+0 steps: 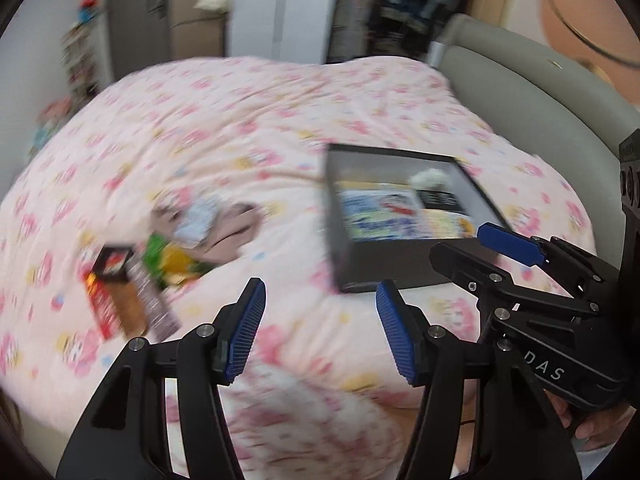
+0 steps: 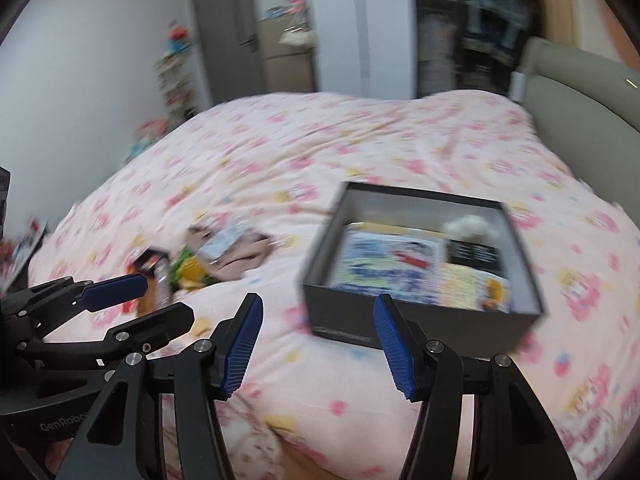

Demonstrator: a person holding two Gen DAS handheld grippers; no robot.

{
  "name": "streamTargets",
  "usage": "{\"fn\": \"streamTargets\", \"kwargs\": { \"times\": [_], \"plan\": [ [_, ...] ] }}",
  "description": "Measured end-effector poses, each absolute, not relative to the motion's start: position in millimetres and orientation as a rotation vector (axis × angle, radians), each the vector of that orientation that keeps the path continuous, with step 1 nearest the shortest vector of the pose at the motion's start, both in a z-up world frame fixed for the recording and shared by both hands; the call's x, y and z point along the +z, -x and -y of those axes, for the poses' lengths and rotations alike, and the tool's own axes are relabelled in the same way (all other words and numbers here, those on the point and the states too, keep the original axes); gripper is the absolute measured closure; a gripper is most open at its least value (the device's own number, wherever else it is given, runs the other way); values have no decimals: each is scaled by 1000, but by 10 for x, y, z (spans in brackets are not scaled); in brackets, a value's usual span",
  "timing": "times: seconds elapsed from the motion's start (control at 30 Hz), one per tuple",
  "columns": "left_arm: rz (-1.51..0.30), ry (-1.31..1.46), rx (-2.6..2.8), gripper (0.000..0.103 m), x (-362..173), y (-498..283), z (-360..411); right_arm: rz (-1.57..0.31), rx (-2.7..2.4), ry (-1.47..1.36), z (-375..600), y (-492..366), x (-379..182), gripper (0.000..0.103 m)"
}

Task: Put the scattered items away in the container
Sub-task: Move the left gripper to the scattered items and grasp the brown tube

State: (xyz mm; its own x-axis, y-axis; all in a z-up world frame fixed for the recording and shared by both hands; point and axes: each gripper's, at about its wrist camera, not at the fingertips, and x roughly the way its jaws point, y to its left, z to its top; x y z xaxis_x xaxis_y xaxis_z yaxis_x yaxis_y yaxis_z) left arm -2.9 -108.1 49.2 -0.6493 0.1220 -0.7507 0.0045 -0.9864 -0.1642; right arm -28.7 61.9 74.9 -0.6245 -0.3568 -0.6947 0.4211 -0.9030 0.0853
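Note:
A black open box (image 1: 360,264) (image 2: 352,320) sits on the pink bed and holds books, a dark packet and a white fluffy thing (image 2: 472,226). To its left lies a blurred heap: a red and brown carton (image 1: 116,296), a green and yellow packet (image 1: 176,260) (image 2: 192,272) and a beige cloth with a pale packet (image 1: 224,228) (image 2: 236,248). My left gripper (image 1: 320,332) hovers open and empty over the bedding between the heap and the box. My right gripper (image 2: 316,346) is open and empty just before the box's near wall. Each gripper shows in the other's view.
The pink patterned duvet (image 2: 360,140) covers the whole bed. A grey padded headboard (image 1: 520,92) (image 2: 580,112) runs along the right. Doors, a cabinet and toy shelves stand beyond the far edge. A hand (image 1: 596,428) holds the right gripper's handle.

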Motion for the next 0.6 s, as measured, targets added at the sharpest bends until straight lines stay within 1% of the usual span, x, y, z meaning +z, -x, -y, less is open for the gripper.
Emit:
{"fn": "streamTargets", "kwargs": {
  "times": [0.07, 0.17, 0.27, 0.33, 0.43, 0.53, 0.57, 0.6],
  "plan": [
    [279, 1310, 2816, 45, 393, -1, 1303, -145, -2419, -1048, -337, 340, 659, 48],
    [359, 1388, 2859, 45, 194, -27, 1699, -138, -2275, -1129, 67, 472, 448, 48],
    [540, 1472, 2864, 45, -53, -26, 2112, -138, -2124, -1213, 470, 599, 209, 48],
    [616, 1538, 2857, 45, -239, 42, 2331, -150, -2064, -1237, 712, 660, 92, 48],
    [680, 1686, 2814, 45, -548, 143, 2565, -209, -2003, -1270, 1020, 765, -61, 48],
    [796, 1733, 2757, 46, -808, 273, 2779, -258, -1949, -1297, 1254, 845, -205, 48],
    [840, 1748, 2724, 47, -894, 353, 2843, -282, -1939, -1308, 1307, 870, -251, 48],
    [903, 1775, 2669, 56, -1026, 445, 2931, -313, -1939, -1321, 1364, 883, -311, 48]
  ]
}}
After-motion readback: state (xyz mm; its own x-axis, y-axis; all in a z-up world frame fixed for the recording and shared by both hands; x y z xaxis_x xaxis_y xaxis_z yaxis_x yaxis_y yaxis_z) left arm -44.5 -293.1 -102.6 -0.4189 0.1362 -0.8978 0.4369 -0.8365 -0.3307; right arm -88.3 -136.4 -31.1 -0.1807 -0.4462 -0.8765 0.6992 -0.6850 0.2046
